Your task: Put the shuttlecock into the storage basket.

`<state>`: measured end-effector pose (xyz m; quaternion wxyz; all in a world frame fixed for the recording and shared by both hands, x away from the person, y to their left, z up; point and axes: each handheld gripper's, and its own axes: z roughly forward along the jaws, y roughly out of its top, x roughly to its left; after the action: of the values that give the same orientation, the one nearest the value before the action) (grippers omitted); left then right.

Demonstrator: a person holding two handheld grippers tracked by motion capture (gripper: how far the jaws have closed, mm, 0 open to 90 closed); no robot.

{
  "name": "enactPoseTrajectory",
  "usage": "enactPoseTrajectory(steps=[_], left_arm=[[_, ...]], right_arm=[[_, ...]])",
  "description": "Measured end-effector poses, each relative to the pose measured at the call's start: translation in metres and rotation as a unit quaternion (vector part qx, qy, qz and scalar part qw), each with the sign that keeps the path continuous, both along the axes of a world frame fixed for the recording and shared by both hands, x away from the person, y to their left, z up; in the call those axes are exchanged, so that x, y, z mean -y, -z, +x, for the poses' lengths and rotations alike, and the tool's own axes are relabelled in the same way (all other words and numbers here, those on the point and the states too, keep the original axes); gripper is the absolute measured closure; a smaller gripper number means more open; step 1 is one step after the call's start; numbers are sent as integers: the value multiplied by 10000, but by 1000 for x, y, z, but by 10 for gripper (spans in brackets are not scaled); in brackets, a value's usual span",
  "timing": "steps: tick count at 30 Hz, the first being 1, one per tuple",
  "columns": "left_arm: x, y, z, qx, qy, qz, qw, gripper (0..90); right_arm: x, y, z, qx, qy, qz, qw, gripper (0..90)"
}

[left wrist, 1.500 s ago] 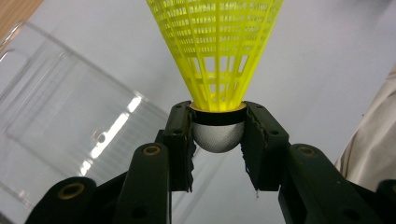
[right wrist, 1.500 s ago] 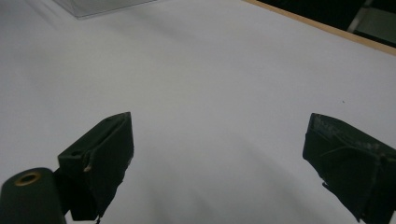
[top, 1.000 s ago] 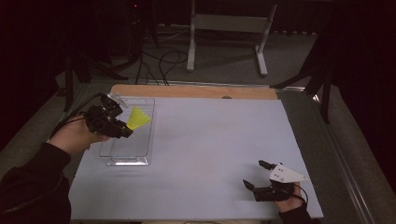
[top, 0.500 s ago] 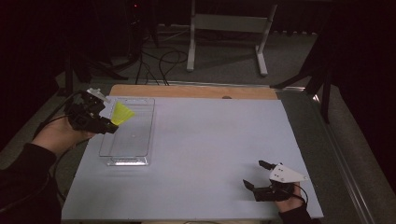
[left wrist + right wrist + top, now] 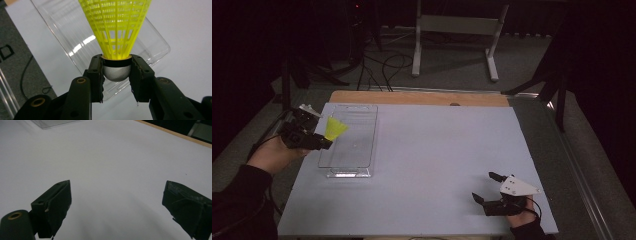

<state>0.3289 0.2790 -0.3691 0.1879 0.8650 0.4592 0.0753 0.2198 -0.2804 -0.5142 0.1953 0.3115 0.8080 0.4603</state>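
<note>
The right tool (image 5: 488, 189) rests low at the near right of the white surface (image 5: 437, 150), its 2 jaws spread wide over bare sheet. Farther off at the left edge, the left tool (image 5: 117, 72) pinches the yellow shuttlecock (image 5: 116, 30) by its grey cap, just above the clear tray (image 5: 362, 150)'s left rim. Beyond the surface stands a metal frame (image 5: 457, 30) among floor cables (image 5: 382, 65).

A yellow plastic shuttlecock (image 5: 117, 32) with a silvery rounded cork is clamped at its base between the jaws of the left tool (image 5: 117, 72), its mesh skirt flaring away from the tool above a clear plastic tray (image 5: 75, 47) lying just beyond.
</note>
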Motion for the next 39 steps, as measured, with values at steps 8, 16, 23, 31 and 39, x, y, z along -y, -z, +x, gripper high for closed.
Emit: enactPoseTrajectory(steps=[8,16,23,31,39], left_arm=[[-4,25,-1,-11,-98,1,10000,658],[-7,47,2,-96,-85,82,9999,657],[-6,61,5,-311,-54,193,9993,656],[-5,71,9,-609,-115,323,9976,655],[-1,78,14,-852,-3,511,9950,651]], right_arm=[[0,0,0,1,-16,-3,10000,91],[0,0,0,-24,-41,-2,10000,91],[0,0,0,-13,-27,23,10000,91],[1,0,0,-7,-27,30,10000,91],[0,0,0,-11,-32,28,10000,91]])
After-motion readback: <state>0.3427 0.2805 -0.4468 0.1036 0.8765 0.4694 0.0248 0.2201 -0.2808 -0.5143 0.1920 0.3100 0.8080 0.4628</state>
